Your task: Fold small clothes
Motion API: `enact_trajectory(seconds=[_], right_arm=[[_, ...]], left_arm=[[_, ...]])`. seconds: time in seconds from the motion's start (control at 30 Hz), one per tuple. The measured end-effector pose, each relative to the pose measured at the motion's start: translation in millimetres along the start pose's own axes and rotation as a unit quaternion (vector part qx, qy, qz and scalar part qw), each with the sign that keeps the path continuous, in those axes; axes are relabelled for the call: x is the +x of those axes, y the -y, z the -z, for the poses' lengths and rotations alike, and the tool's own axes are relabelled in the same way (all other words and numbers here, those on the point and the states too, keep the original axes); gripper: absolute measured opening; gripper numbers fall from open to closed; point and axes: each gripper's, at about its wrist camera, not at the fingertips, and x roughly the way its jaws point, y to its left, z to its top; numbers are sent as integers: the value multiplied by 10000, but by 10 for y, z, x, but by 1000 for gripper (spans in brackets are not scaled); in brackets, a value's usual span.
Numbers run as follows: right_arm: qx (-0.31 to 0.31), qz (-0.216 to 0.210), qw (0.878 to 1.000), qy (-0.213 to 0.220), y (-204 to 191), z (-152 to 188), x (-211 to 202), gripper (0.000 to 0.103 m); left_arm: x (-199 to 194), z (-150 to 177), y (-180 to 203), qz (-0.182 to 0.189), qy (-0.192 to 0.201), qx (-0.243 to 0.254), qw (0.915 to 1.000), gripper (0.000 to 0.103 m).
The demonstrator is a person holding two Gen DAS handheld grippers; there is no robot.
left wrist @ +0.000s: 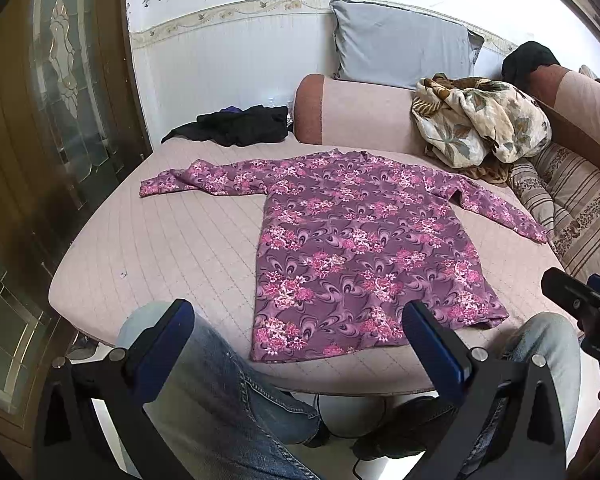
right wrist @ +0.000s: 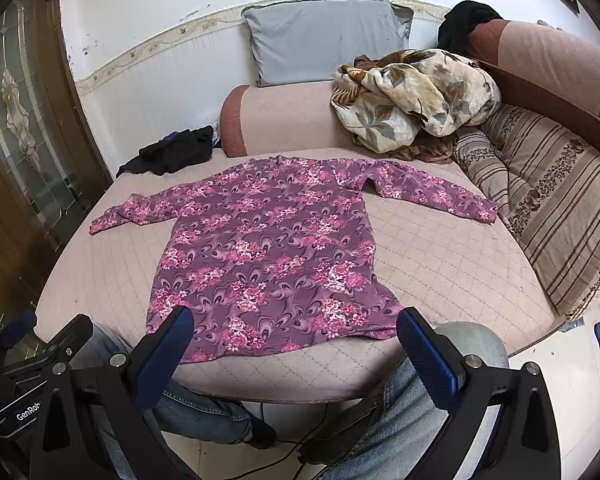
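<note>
I am holding my left tool and right tool spread wide and empty above my knees. The floral long-sleeved top is lying flat on the bed, unfolded. Next I am likely reaching for a sleeve.

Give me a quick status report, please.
Left tool and right tool open, empty. Purple floral long-sleeved top flat on pink quilted bed, unfolded. Nothing in the way.

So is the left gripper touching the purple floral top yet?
Apart. The left wrist view shows the left gripper open, hanging above the person's knees, with the floral top flat on the bed beyond its fingertips.
</note>
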Motion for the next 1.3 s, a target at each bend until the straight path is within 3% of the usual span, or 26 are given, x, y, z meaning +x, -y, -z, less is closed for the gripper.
enact_trajectory(seconds=[0.5,0.77,0.97,1.1,1.3], right_arm=[[16,284,9996,-18,33,-90,60,103],[334,425,9984,-165,143,-148,215,103],[457,0,9984,-346,204,-235,458,103],[601,-512,9959,-439,329,-356,665,102],[756,-318,9966,-81,664,-638,837,102]], left_arm=[[91,-36,11,-20,-31,-41,10000,103],[234,-102,-5,-28,-77,-12,10000,103],[499,-280,132,57,-216,90,9997,103],[702,-425,275,130,-215,135,9996,103],[1068,-695,558,302,-300,182,9989,103]])
